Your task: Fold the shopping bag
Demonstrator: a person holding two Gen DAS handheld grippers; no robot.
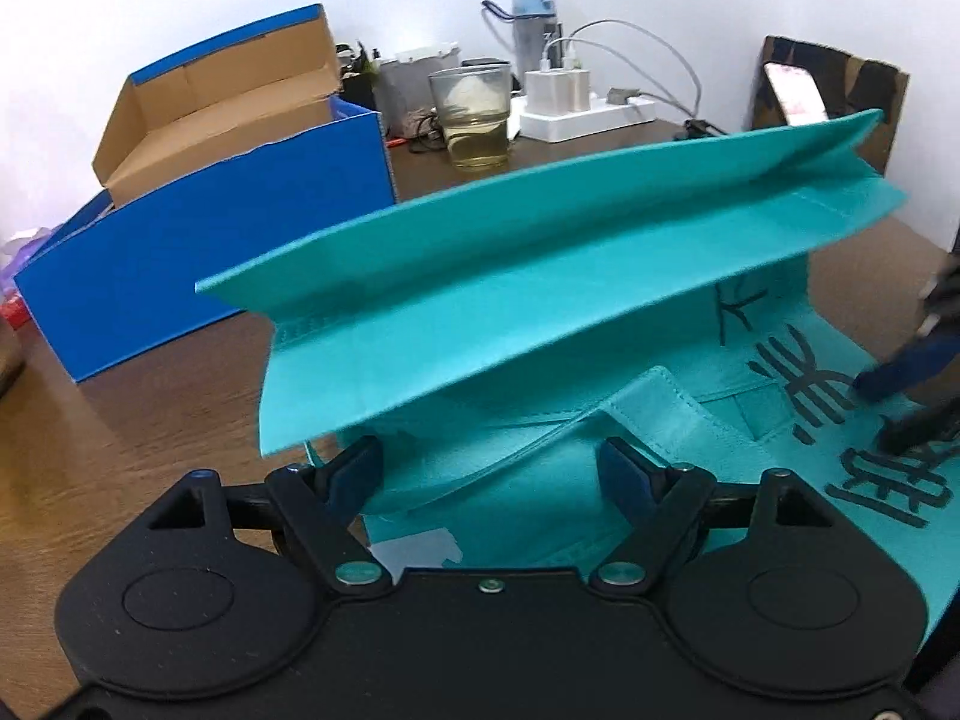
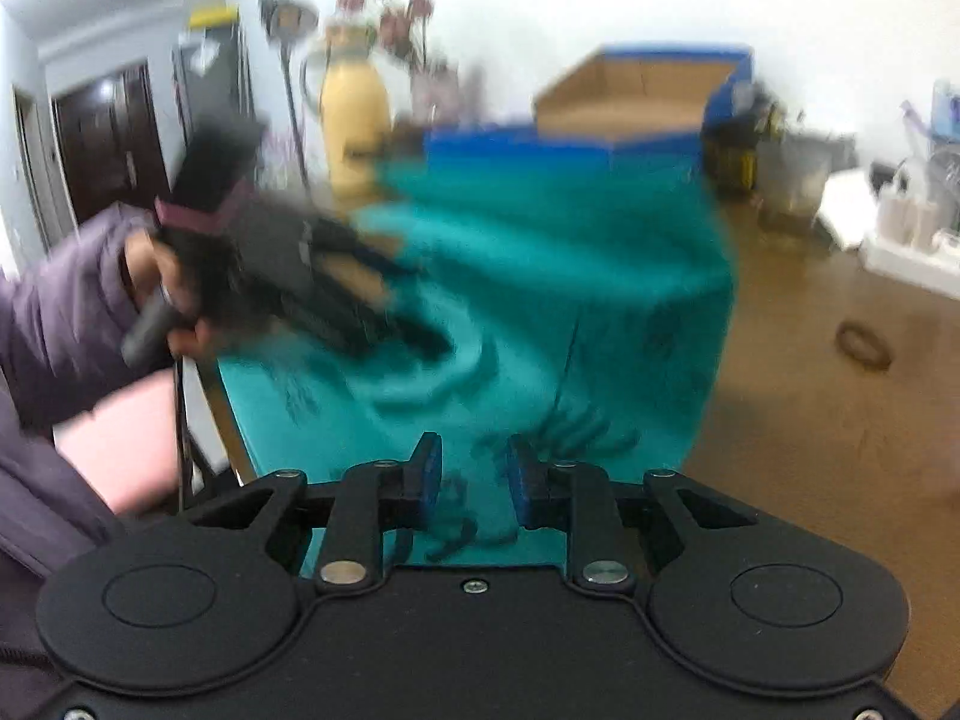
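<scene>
A teal shopping bag [image 1: 540, 300] with black printed characters lies on the brown wooden table [image 1: 150, 432]. Its far part, the gusseted bottom, stands raised as a long folded flap. A teal handle [image 1: 657, 402] lies on the flat panel near me. My left gripper [image 1: 492, 468] is open just above the panel, near the handle, with nothing between its fingers. My right gripper [image 2: 474, 471] hovers open over the printed panel of the bag [image 2: 570, 276], which is motion-blurred in that view. The right gripper [image 1: 888, 405] also shows at the right edge of the left wrist view. A hand in a purple sleeve holds the left gripper [image 2: 414, 324].
An open blue cardboard box [image 1: 198, 252] stands left of the bag. Behind it are a glass of yellowish liquid [image 1: 477, 120], a white power strip with chargers [image 1: 576, 108], a water bottle [image 1: 531, 18] and a brown paper bag [image 1: 840, 90]. A dark ring [image 2: 864, 345] lies on the table to the right.
</scene>
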